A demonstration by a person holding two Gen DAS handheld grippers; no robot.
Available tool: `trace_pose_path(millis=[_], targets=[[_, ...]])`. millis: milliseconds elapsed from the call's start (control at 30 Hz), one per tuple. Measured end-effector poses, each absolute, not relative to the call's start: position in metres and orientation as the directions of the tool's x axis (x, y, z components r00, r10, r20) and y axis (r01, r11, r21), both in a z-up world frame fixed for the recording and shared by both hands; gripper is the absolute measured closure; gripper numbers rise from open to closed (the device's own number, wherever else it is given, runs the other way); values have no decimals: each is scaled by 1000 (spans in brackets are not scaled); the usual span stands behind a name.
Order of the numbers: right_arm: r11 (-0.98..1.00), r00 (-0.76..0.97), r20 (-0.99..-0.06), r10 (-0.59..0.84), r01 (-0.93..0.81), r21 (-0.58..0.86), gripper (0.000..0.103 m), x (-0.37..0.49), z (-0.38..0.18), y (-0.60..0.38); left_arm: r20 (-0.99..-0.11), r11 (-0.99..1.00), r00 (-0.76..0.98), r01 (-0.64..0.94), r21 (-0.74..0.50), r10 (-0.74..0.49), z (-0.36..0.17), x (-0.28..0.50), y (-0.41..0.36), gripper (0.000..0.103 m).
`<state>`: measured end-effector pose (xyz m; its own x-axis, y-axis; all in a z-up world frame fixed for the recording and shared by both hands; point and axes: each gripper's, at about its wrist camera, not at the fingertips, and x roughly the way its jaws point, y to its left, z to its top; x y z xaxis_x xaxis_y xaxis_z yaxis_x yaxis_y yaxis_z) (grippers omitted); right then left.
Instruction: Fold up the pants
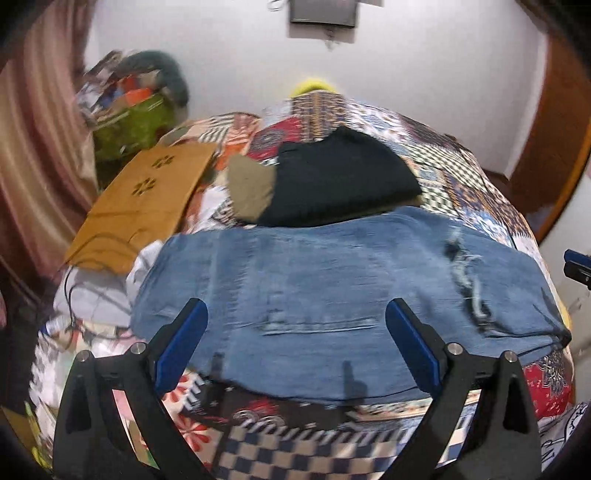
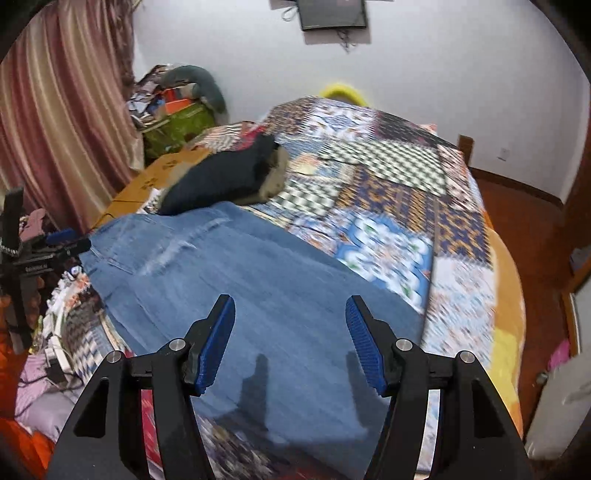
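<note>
Left tongs [image 1: 297, 328]: black angular arms, steel pivot pins, flat blue rubber-faced pads spread wide, nothing between them, hanging above blue denim. Right tongs [image 2: 290, 343]: same build, ribbed blue pads [image 2: 364, 354] parted, empty, poised over the cloth with two soft shadows cast on it below.

Faded blue denim pants [image 1: 332, 280], laid flat across the near part of the bed as a broad, roughly rectangular slab; coarse twill weave, pale worn streaks, a frayed ripped patch with loose white threads toward the right in the left wrist view, a stitched pocket seam near the front edge. Far edge touching a stack of folded garments: a black knit-looking folded piece [image 1: 343, 181] on top of an olive-tan folded piece [image 1: 249, 188].

Underneath, a patchwork-printed bedspread [image 2: 388, 177], busy with checks, florals and geometric blocks in navy, white, red and orange, smooth and slightly draped at the rounded bed edge.

Left of the garment stack, a flat brown cardboard sheet with cut-out paw shapes [image 1: 147, 199]. Beyond it, a green fabric bag stuffed with mixed items [image 1: 136, 122]. Pleated pink-brown curtain [image 2: 62, 107] at the left, plain white wall behind, a dark rectangular screen [image 2: 332, 13] mounted high. Glossy reddish wooden floor [image 2: 524, 206] on the right.
</note>
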<state>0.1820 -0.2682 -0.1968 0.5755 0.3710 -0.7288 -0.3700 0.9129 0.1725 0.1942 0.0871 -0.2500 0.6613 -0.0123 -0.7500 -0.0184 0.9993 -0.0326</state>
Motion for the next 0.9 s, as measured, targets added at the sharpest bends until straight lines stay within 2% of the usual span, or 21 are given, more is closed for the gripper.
trace_pose_path(millis=[133,433,600,900], targets=[[891,546,-737,397,-421,168,44,194,-196,-237,-772,990,636,-104,-94,-6,-268,190,122,5],[877,474,-788,393,-449,168,44,206,-217,-196,-832,934,541,-220,-280,-122,-323,183,172,5],[886,418,-832,364,-431,171,44,209,-240,-190,-803,863,531,-234,-447,-272,-341,184,182,5],[883,394,-844,363,-436,176,38,208,-250,-186,-778,827,530,-227,-514,-337,-351,201,177,5]])
